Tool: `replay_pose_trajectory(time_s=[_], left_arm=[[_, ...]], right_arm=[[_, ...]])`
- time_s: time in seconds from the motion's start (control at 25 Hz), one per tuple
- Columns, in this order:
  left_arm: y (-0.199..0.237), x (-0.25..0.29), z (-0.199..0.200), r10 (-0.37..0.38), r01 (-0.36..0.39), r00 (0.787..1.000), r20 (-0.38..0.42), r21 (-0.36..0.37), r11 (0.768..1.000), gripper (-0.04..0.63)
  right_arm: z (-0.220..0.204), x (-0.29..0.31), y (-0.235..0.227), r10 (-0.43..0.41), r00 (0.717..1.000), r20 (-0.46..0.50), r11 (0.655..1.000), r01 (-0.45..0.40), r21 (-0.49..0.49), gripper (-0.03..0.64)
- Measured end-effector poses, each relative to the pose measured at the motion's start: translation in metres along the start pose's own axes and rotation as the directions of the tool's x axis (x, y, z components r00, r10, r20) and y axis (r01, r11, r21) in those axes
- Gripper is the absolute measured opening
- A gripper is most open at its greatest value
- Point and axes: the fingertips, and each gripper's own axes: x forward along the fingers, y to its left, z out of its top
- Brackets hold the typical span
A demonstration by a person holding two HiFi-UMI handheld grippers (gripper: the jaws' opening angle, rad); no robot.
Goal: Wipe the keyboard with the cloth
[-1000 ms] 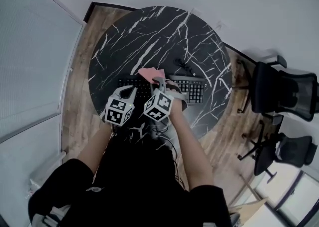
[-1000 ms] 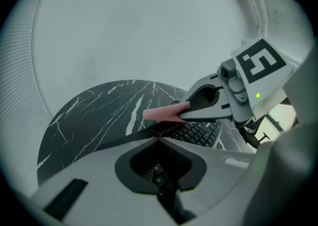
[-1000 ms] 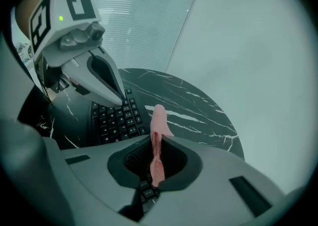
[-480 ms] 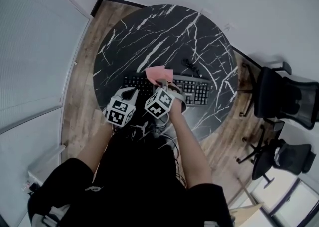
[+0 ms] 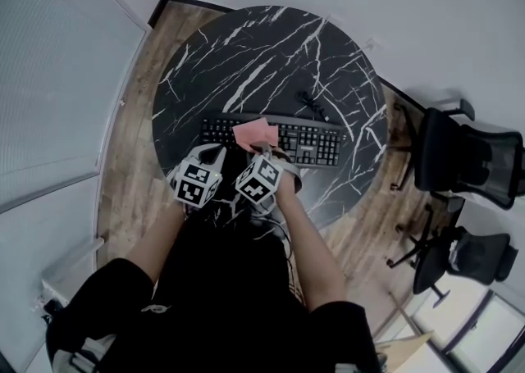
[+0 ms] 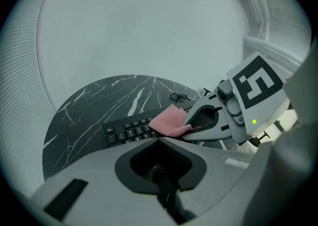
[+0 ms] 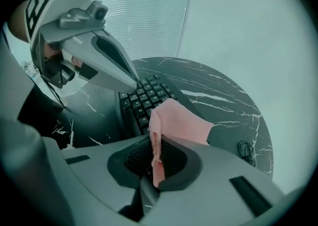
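Just ahead of the right gripper (image 7: 157, 143) — jaws clamped on one edge — the pink cloth (image 7: 180, 120) drapes over the keyboard (image 7: 145, 92), probably so its loose part can drag across the keys. Left gripper (image 6: 159, 139) just beside it, jaws together, empty — apparently not needed.

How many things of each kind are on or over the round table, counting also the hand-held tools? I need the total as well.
keyboard: 1
pink cloth: 1
coiled black cable: 1
tools: 2, the left tool and the right tool
total: 5
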Motion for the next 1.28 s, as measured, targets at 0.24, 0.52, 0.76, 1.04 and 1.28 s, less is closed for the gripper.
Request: replay_pose_trajectory(time_s=[0.24, 0.52, 0.76, 1.04, 1.28], left_arm=[[-0.013, -0.003, -0.011, -0.007, 0.007, 1.000, -0.004, -0.001, 1.000, -0.002], [-0.023, -0.002, -0.027, -0.010, 0.009, 1.000, -0.026, -0.015, 1.000, -0.002], [-0.028, -0.003, -0.031, -0.004, 0.004, 0.999, -0.034, -0.006, 1.000, -0.002], [-0.038, -0.002, -0.016, -0.010, 0.010, 1.000, -0.012, -0.008, 1.000, -0.002], [-0.060, 0.006, 0.024, -0.035, 0.035, 0.999, 0.038, 0.017, 0.999, -0.002]], right_arm=[[-0.009, -0.004, 0.019, 0.008, 1.000, 0.003, 1.000, -0.008, 0.013, 0.014], [-0.022, -0.007, 0.035, 0.034, 0.999, 0.013, 0.998, -0.034, 0.047, 0.014], [-0.026, -0.006, 0.038, 0.042, 0.999, 0.019, 0.996, -0.043, 0.072, 0.014], [-0.008, -0.037, 0.017, 0.032, 0.978, 0.206, 0.932, -0.104, 0.347, 0.012], [-0.012, -0.092, -0.047, -0.123, 0.953, 0.277, 0.900, -0.011, 0.436, 0.012]])
